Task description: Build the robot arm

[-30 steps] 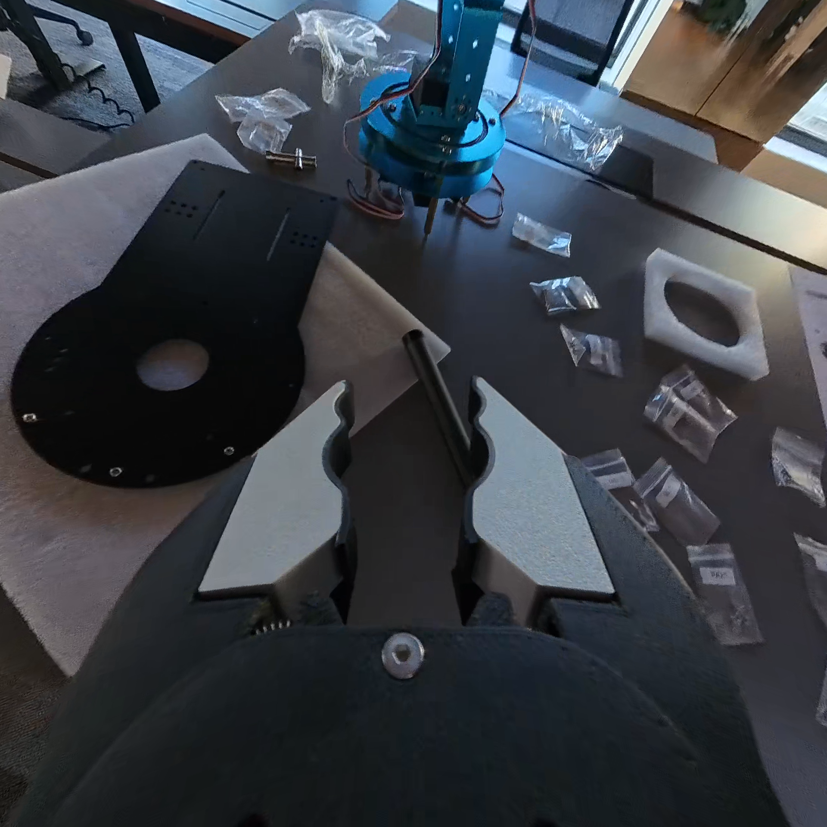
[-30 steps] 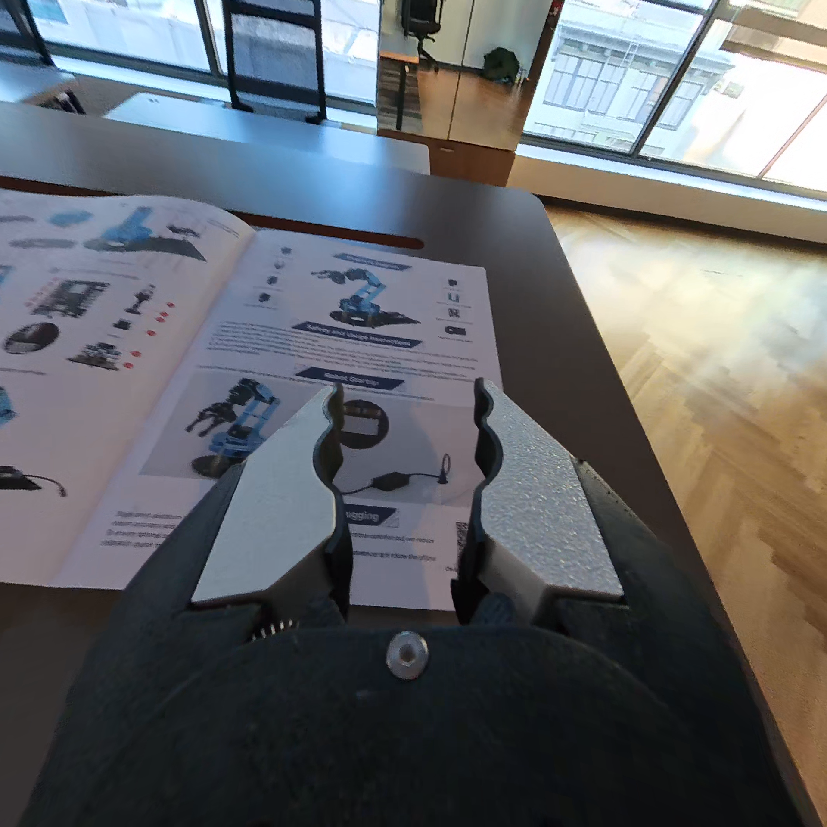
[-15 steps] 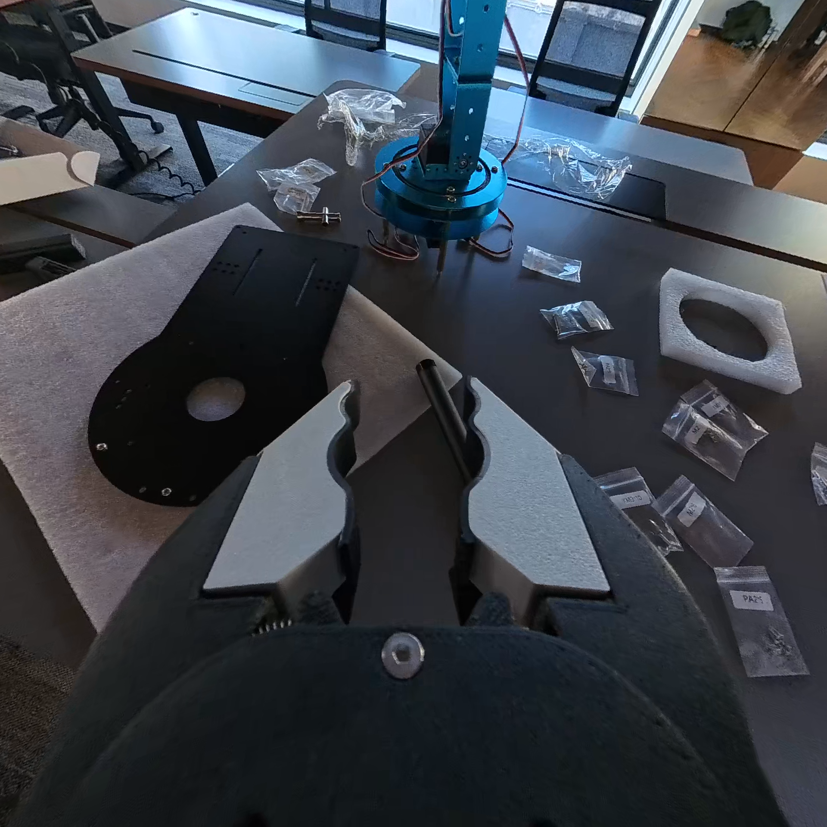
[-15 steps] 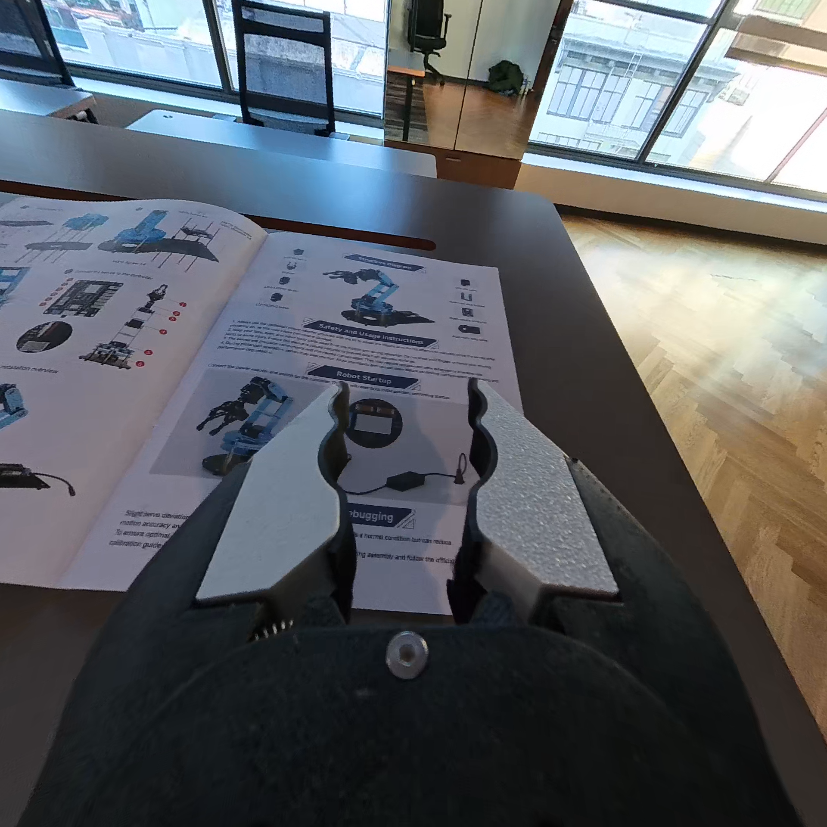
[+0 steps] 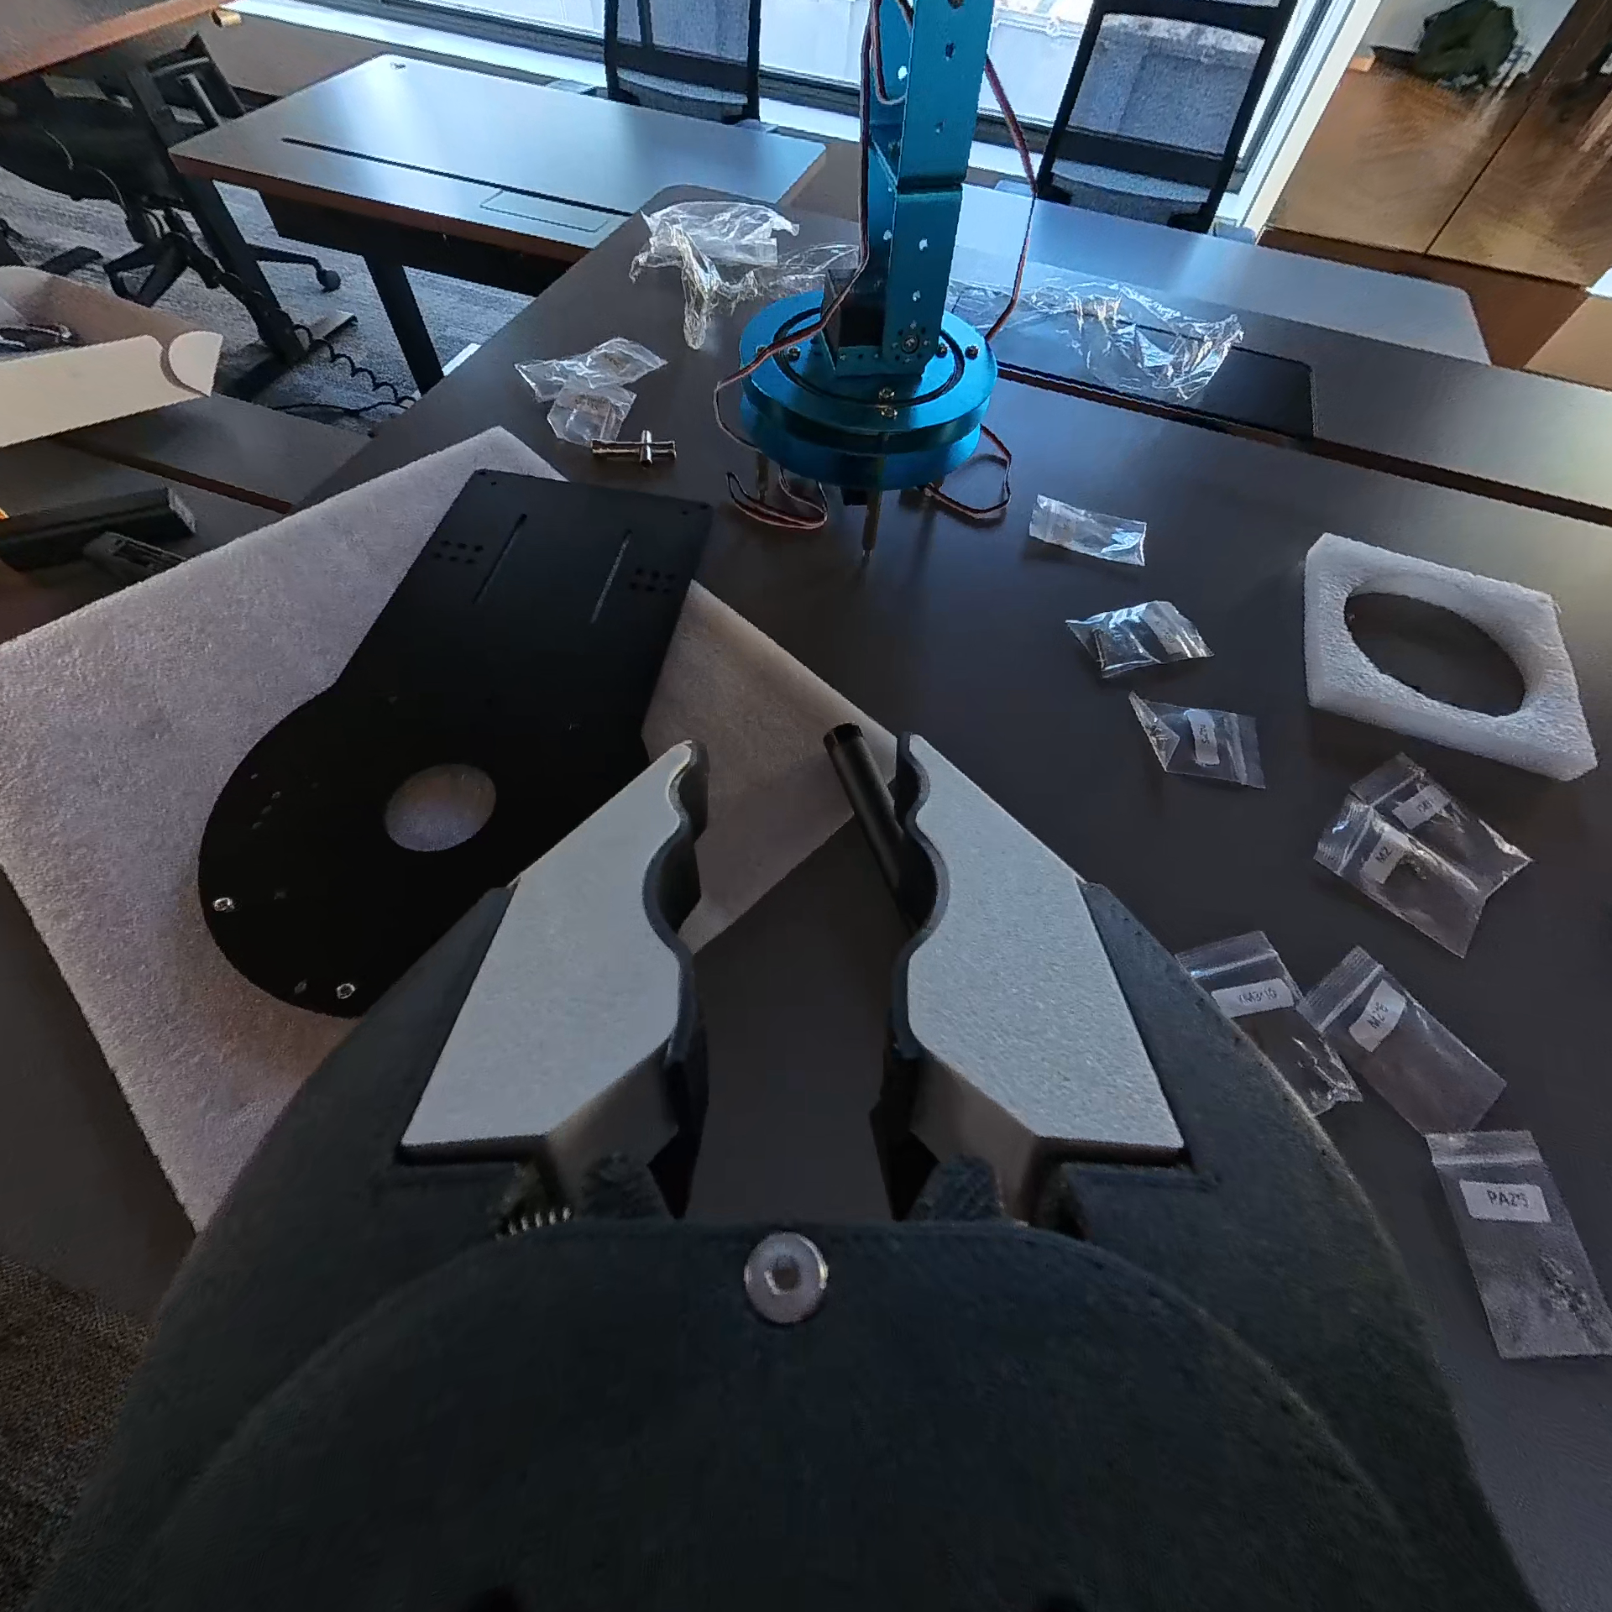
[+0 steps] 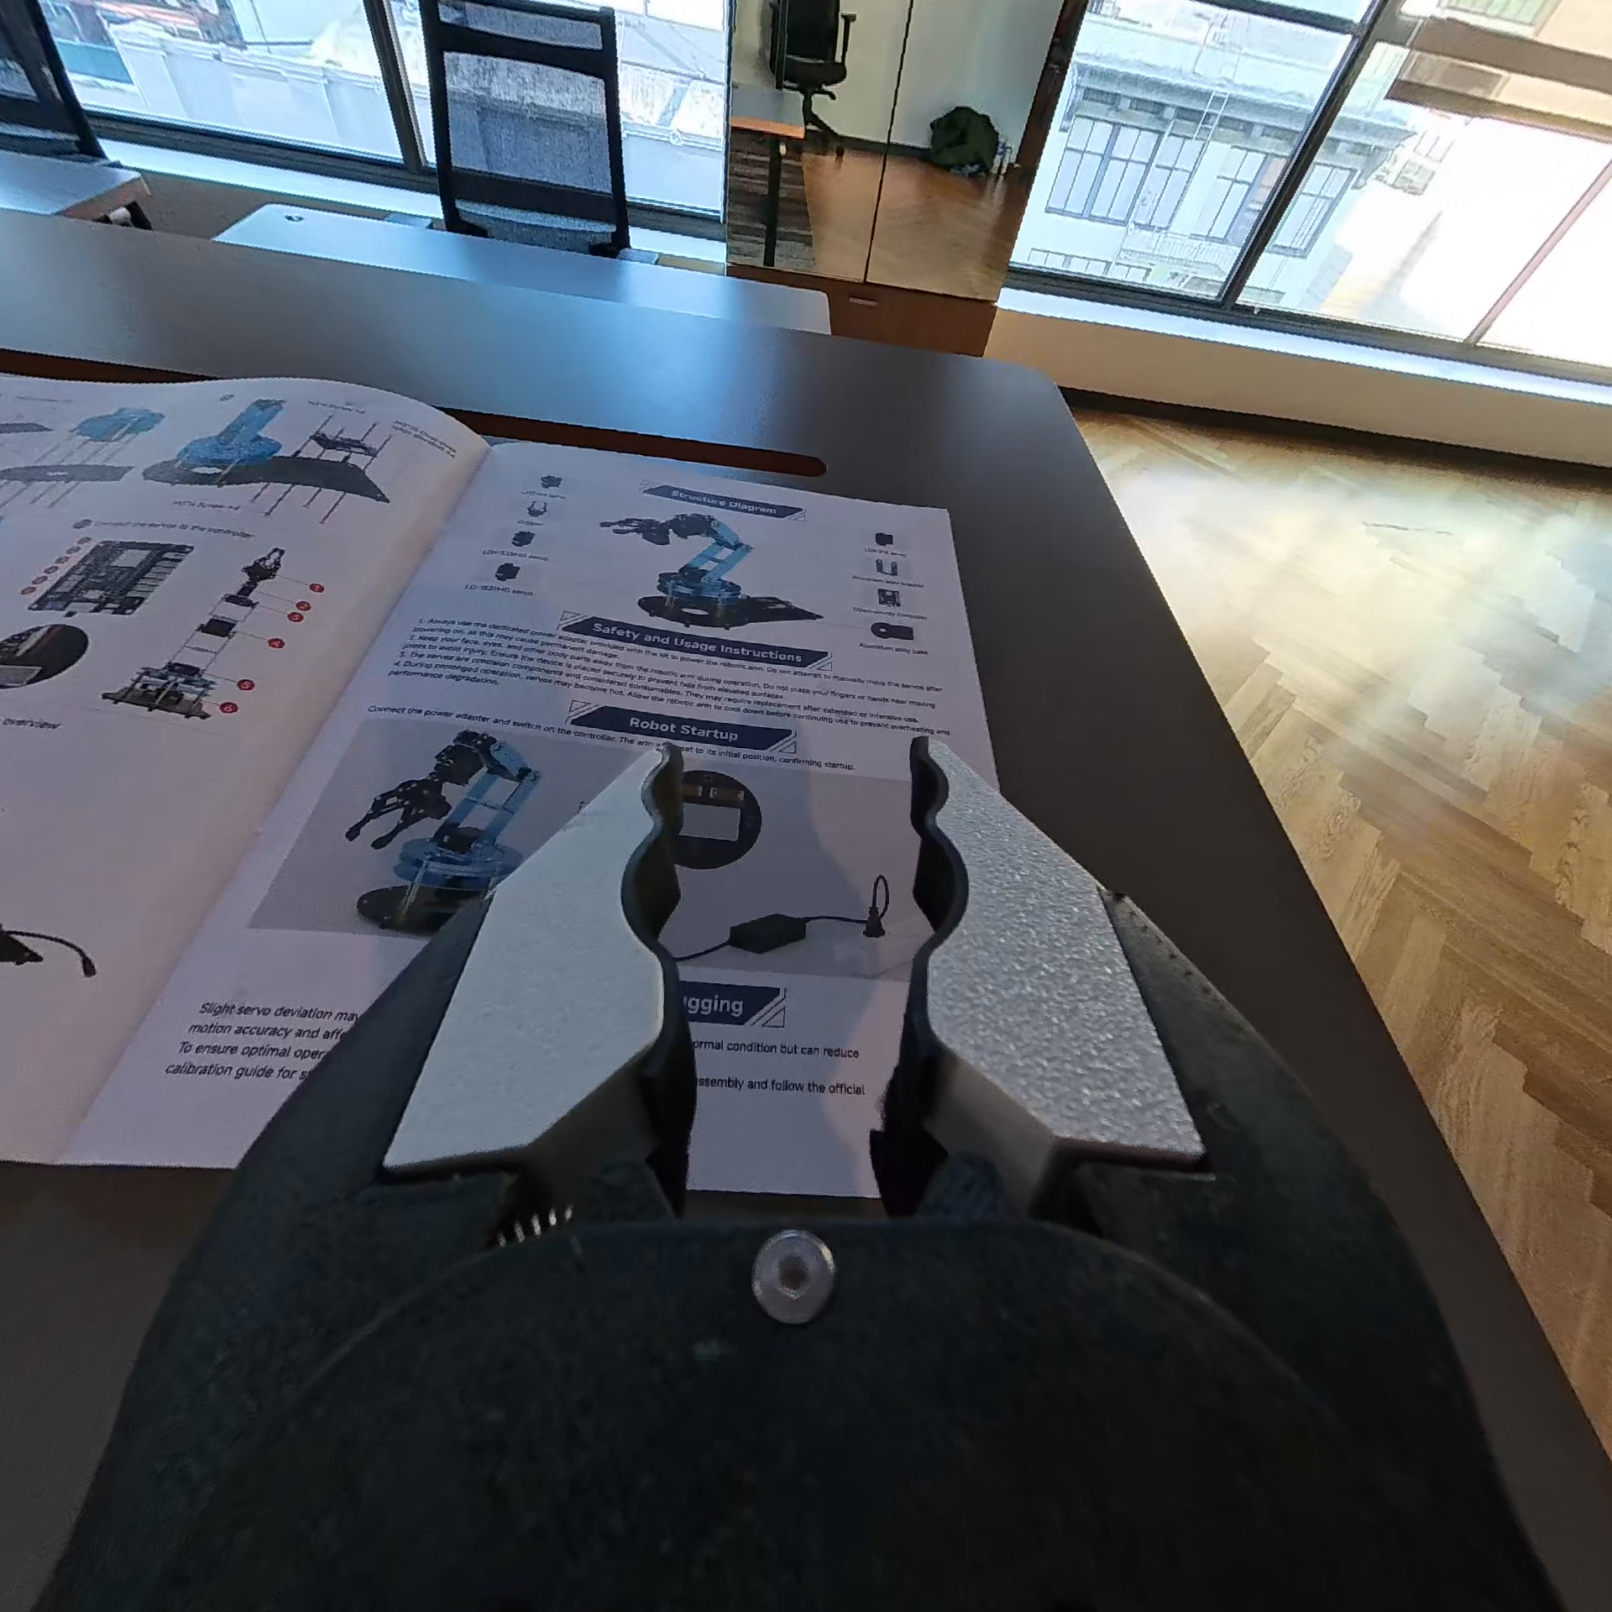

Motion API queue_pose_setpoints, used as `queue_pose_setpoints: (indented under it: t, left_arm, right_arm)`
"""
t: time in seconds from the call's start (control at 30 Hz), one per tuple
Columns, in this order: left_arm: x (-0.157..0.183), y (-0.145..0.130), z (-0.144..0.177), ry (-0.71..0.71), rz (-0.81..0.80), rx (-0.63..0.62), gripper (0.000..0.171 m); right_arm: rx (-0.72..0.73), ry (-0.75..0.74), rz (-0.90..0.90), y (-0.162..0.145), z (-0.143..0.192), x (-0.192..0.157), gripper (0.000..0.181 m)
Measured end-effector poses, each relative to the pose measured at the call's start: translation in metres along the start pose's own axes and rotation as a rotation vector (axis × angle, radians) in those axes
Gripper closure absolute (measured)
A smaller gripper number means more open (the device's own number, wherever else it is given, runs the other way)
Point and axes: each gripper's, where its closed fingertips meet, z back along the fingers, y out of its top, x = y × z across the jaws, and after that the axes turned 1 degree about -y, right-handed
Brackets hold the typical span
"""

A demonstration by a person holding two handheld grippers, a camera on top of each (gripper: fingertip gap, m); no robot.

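Note:
My left gripper [image 5: 798, 750] is open and empty, low over the dark table [image 5: 1003, 698]. A thin black rod [image 5: 859, 807] lies on the table by the inner side of its right finger [image 5: 1003, 959]; the jaws do not close on it. To the left a black metal base plate [image 5: 454, 698] rests on a white foam sheet [image 5: 174, 698]. A blue robot arm base [image 5: 868, 392] stands farther ahead. My right gripper [image 6: 794, 750] is open and empty above an open instruction booklet [image 6: 349, 698].
Several small clear bags of parts [image 5: 1195, 741] lie to the right, with a white foam frame [image 5: 1439, 733]. A metal cross wrench [image 5: 634, 448] and crumpled plastic wrap [image 5: 715, 244] lie near the blue base. In the right wrist view the table edge [image 6: 1221, 785] borders a wooden floor. The gap from one gripper's tips to the other's is roughly 75 cm.
The left gripper has drawn back and tilted up, so the plate, rod and blue base sit farther off. The right gripper has tilted up slightly over the booklet. Both stay open.

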Motion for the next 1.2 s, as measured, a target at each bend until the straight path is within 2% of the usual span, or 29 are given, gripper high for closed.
queue_pose_setpoints:
  t: [0.27, 0.87, 1.2]
  left_arm:
    - [0.002, -0.009, 0.001, -0.001, 0.003, -0.017, 0.132]
    - [-0.007, -0.009, 0.017, 0.027, 0.014, 0.003, 0.133]
    - [-0.017, -0.005, 0.045, 0.053, 0.047, 0.052, 0.133]
  right_arm:
    - [-0.002, 0.006, 0.001, 0.000, 0.000, -0.001, 0.131]
    - [0.001, 0.014, 0.003, 0.002, 0.000, -0.003, 0.131]
    - [0.004, 0.025, 0.005, 0.005, 0.001, -0.006, 0.131]
